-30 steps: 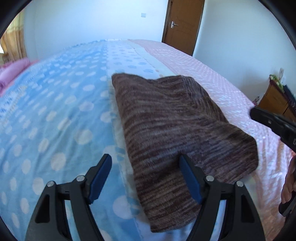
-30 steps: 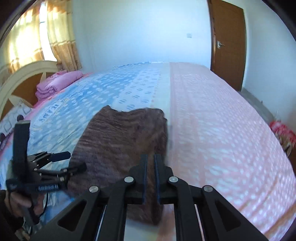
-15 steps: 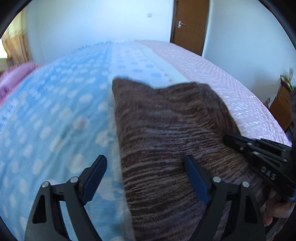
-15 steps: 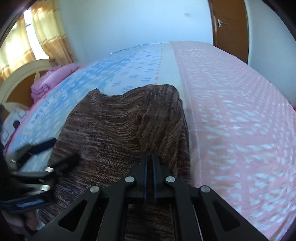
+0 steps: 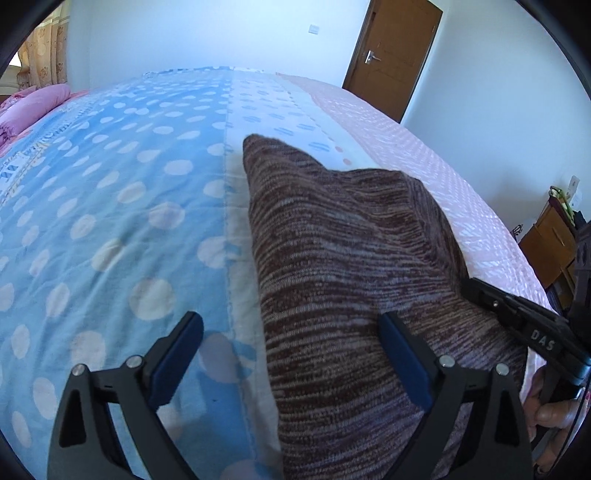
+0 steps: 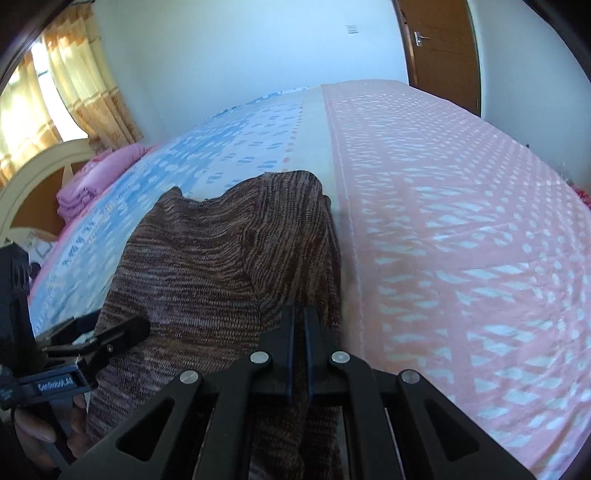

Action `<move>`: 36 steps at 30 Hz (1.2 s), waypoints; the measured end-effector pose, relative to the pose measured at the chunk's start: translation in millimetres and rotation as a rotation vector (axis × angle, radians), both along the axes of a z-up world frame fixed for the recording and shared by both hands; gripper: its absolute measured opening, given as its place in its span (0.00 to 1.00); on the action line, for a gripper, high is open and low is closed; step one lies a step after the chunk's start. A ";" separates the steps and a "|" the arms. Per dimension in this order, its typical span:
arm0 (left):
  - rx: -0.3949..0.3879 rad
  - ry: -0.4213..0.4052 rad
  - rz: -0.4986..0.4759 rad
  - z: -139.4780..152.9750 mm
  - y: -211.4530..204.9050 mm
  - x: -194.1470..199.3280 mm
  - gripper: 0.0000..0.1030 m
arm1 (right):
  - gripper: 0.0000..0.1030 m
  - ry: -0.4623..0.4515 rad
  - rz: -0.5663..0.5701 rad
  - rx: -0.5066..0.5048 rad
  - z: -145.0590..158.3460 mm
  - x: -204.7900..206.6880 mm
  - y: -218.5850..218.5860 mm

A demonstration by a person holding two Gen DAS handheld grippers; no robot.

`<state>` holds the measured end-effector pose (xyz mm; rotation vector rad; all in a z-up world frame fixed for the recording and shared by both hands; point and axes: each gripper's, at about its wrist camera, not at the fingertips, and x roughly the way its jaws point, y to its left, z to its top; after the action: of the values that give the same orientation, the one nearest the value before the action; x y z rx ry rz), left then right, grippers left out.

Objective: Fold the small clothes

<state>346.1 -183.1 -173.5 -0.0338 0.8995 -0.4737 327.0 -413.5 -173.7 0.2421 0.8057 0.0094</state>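
The brown garment before me is a coarse, ribbed knit, matt. The bedsheet is soft printed cotton, lightly creased. My left gripper is matt black plastic with blue rubbery pads and bright metal rivets. The door is satin-finished wood

Both views are bright with daylight. In the right wrist view the light comes from the window behind the yellow curtain, which is overexposed and glows. The white wall has a bluish tint. The fisheye lens bends the bed sheet strongly, and the corners are black. The brown knit garment looks a little soft close to the lens.
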 end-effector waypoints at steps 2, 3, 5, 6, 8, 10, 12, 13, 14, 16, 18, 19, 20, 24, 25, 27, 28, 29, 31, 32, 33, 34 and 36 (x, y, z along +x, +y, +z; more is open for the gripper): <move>-0.014 -0.018 0.008 8.6 9.3 0.2 0.95 | 0.06 -0.007 -0.015 -0.002 10.1 -8.6 -2.5; -0.024 -0.026 0.018 12.6 12.9 1.3 0.95 | 0.10 -0.030 -0.040 -0.006 17.7 -14.9 -6.9; -0.071 -0.039 0.039 21.7 19.6 6.7 0.95 | 0.36 -0.071 -0.078 0.002 30.3 -23.4 -17.1; -0.107 -0.037 0.050 26.2 20.5 11.6 0.95 | 0.61 -0.089 -0.093 0.013 36.8 -24.4 -22.0; -0.142 -0.010 0.050 28.1 16.1 21.7 0.95 | 0.70 -0.122 -0.106 0.025 46.1 -22.3 -27.1; -0.144 0.020 0.041 24.4 6.5 32.1 0.95 | 0.70 -0.127 -0.084 0.015 51.9 -9.6 -23.1; -0.117 0.044 0.036 17.6 -4.8 40.3 0.95 | 0.70 -0.110 -0.049 -0.004 51.9 6.5 -15.2; -0.097 0.055 0.031 11.9 -10.9 43.1 0.94 | 0.70 -0.089 -0.028 -0.013 48.0 17.5 -10.6; -0.075 0.061 0.031 6.9 -15.7 45.0 0.94 | 0.70 -0.070 -0.021 -0.012 43.7 24.6 -8.8; -0.005 0.076 0.031 -6.9 -25.4 46.5 0.93 | 0.70 -0.022 -0.008 0.006 29.9 40.3 -7.3; 0.038 0.030 0.025 -9.3 -30.2 41.5 0.93 | 0.70 0.025 0.009 0.014 10.9 50.5 -6.3; 0.054 0.022 0.020 -8.7 -32.1 40.0 0.93 | 0.69 0.046 0.012 0.009 1.8 53.3 -5.6; 0.065 0.022 0.017 -9.0 -33.1 40.2 0.93 | 0.68 0.064 0.021 0.014 -8.6 54.7 -6.2; 0.064 0.009 0.017 -9.7 -32.9 39.2 0.93 | 0.60 0.010 0.019 0.100 -13.6 47.2 -19.7; 0.069 0.003 0.017 -9.6 -34.0 38.7 0.93 | 0.58 0.007 0.024 0.104 -13.9 46.5 -19.9; 0.072 0.001 0.016 -9.6 -34.6 38.0 0.93 | 0.42 0.007 0.047 0.100 -13.7 46.6 -15.8; 0.071 0.002 0.016 -9.9 -34.4 38.9 0.93 | 0.38 0.004 0.065 0.096 -12.7 47.0 -12.5; 0.070 0.002 0.016 -9.8 -34.4 38.9 0.93 | 0.37 0.004 0.084 0.085 -12.0 47.4 -7.7; 0.071 0.000 0.016 -9.7 -34.8 38.7 0.93 | 0.37 0.006 0.084 0.060 -11.1 48.6 -2.2; 0.072 0.000 0.015 -10.1 -35.0 39.9 0.93 | 0.37 0.006 0.083 0.063 -11.2 49.7 -2.3; 0.072 -0.001 0.014 -9.8 -35.1 38.6 0.93 | 0.38 0.006 0.082 0.074 -12.2 49.8 -3.4; 0.072 -0.002 0.014 -9.8 -35.1 38.2 0.93 | 0.38 0.007 0.083 0.084 -12.6 49.9 -4.9; 0.070 -0.003 0.014 -9.9 -34.6 37.8 0.93 | 0.38 0.010 0.081 0.102 -14.0 50.4 -6.3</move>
<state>383.9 -217.8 -183.5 0.0243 0.9117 -0.4295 377.4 -419.9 -187.7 0.3064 0.8257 0.1260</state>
